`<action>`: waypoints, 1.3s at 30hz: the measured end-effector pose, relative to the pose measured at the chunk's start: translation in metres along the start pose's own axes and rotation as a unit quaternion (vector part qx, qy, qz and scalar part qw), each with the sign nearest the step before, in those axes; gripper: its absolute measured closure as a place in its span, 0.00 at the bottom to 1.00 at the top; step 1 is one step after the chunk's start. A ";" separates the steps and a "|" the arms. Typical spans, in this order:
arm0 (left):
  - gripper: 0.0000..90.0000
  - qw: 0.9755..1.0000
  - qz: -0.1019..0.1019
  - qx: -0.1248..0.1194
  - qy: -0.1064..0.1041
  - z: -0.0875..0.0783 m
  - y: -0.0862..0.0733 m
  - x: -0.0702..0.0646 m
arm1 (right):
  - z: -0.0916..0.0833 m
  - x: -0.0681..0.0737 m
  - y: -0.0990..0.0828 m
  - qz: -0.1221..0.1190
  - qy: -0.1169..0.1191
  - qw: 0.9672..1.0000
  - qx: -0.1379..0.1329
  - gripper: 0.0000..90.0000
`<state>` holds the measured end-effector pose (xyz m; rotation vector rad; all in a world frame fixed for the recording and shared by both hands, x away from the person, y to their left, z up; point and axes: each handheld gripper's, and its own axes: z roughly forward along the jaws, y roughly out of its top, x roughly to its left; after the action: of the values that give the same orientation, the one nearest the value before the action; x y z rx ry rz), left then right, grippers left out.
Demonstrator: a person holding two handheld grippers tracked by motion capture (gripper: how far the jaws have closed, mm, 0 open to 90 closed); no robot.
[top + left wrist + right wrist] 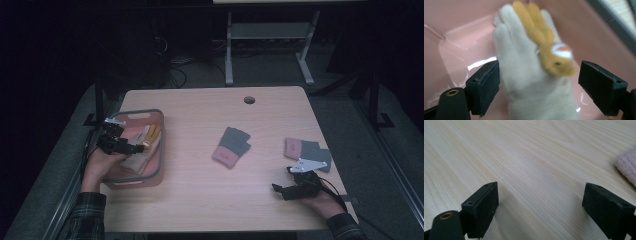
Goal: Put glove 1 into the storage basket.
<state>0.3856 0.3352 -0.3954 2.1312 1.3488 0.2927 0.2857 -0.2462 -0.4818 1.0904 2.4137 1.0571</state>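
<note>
In the high view the left gripper (134, 148) hangs over the pink basket (159, 150) at the counter's (200, 200) nine o'clock edge. Its jaws stand wide, nothing pinched. The cream-and-orange glove (529, 75) lies in the basket between the pads, long axis running from six to twelve o'clock, fingers at twelve; it is fuzzy knit on glossy plastic. A grey-and-pink glove (231, 146) lies mid-counter, and another (307, 152) at three o'clock, nearest the right gripper (279, 189), whose jaws gape over bare woodgrain, holding nothing.
</note>
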 end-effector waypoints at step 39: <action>0.19 0.979 0.132 -0.064 -0.140 0.018 0.013 -0.156 | 0.001 -0.001 0.000 0.004 -0.005 1.000 0.003 0.12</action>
<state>0.3323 0.1877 -0.3829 2.1482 0.8683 0.1702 0.2864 -0.2462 -0.4820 1.1060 2.4075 1.0454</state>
